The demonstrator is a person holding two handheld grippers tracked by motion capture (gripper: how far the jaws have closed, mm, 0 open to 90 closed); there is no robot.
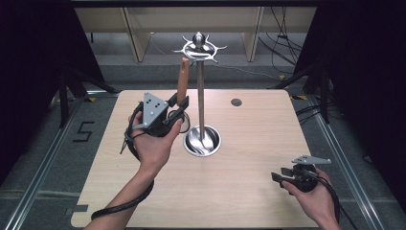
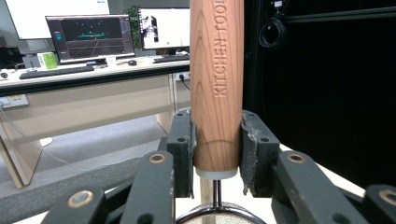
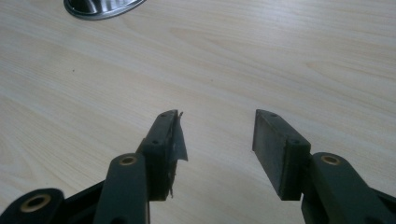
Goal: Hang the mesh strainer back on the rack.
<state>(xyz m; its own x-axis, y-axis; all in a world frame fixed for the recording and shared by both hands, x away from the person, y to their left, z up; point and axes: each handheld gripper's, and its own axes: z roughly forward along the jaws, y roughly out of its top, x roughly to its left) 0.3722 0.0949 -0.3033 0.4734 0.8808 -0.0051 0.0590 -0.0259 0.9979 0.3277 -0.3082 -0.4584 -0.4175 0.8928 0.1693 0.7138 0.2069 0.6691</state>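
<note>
A light wooden table (image 1: 249, 158) stands on grey floor (image 1: 43, 143), black curtains (image 1: 28, 48) around.

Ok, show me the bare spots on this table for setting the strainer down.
The table is bare right of the rack base, from the round hole to the right gripper, and along the near edge between the forearms. It is crowded at the left gripper holding the wooden handle.

Wooden-handled strainer (image 2: 216, 84) — upright, handle up, stamped "KITCHEN TOOL" — beside the steel stand (image 1: 200, 91).
</note>
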